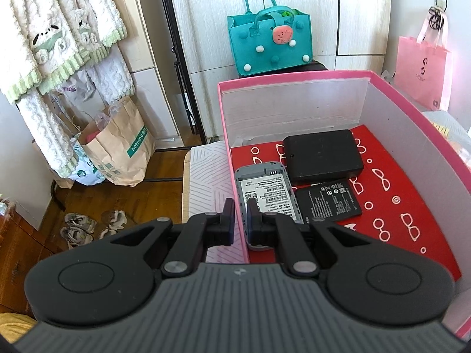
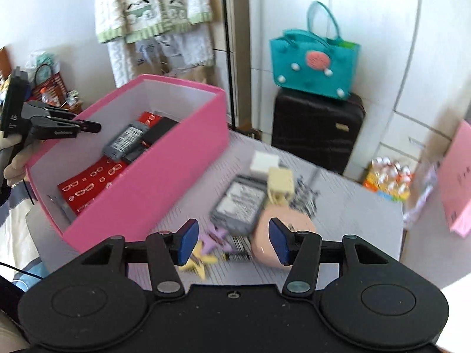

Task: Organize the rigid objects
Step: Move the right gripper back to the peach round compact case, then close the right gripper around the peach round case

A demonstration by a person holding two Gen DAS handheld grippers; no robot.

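My left gripper (image 1: 240, 209) is shut on the near left wall of the pink box (image 1: 294, 78); the right wrist view shows it (image 2: 88, 128) at the box's (image 2: 164, 176) left end. Inside, on a red patterned sheet (image 1: 397, 194), lie a black case (image 1: 322, 156), a grey labelled device (image 1: 266, 194) and a flat black battery (image 1: 328, 201). My right gripper (image 2: 234, 241) hangs open over the table with nothing between its pads. Below it lie another grey labelled device (image 2: 238, 203), a round pink case (image 2: 265, 235), a cream plug (image 2: 281, 182), a white cube (image 2: 262, 161) and star-shaped clips (image 2: 197, 264).
A teal felt bag (image 2: 312, 64) sits on a black suitcase (image 2: 318, 135) behind the table. A pink paper bag (image 1: 421, 67) hangs at the right. Paper bags (image 1: 120, 150) and shoes (image 1: 79, 228) are on the wooden floor at the left. Small dark clips (image 2: 303, 200) lie by the plug.
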